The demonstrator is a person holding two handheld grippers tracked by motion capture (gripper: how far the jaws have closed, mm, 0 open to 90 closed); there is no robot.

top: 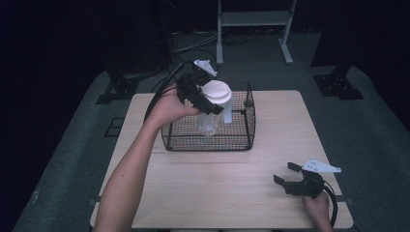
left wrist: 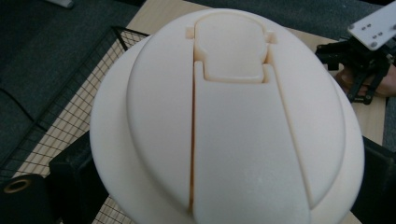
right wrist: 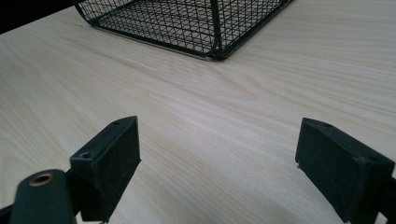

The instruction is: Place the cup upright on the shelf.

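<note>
The bottle (top: pixel 212 110), clear with a broad white lid (left wrist: pixel 229 116), hangs over the wire basket (top: pixel 188 140), its base down inside the mesh walls but, as far as the high view lets me judge, not yet resting on the basket floor. The left gripper (top: pixel 205 99) holds it just under the lid, jaws closed on the neck from both sides; in the left gripper view the lid sits between the two black jaws with the flip cap facing the camera. The bottle looks nearly upright, perhaps leaning a little. The step in hand seems to be setting it down in the basket, or lifting it clear; I cannot tell which from this moment alone. Either way, the move should go straight along the vertical, keeping the body away from the basket's rear wall and tall corner post (top: pixel 249 96), since a snag on the mesh would twist the bottle in the grip. If lowering, wait for the base to sit flat before the jaws part, as a tall bottle released on a tilt may topple. The right gripper (top: pixel 286 175) rests low on the table (top: pixel 222 183), well apart from the basket, jaws wide open and holding nothing, with only bare wood between them.
</note>
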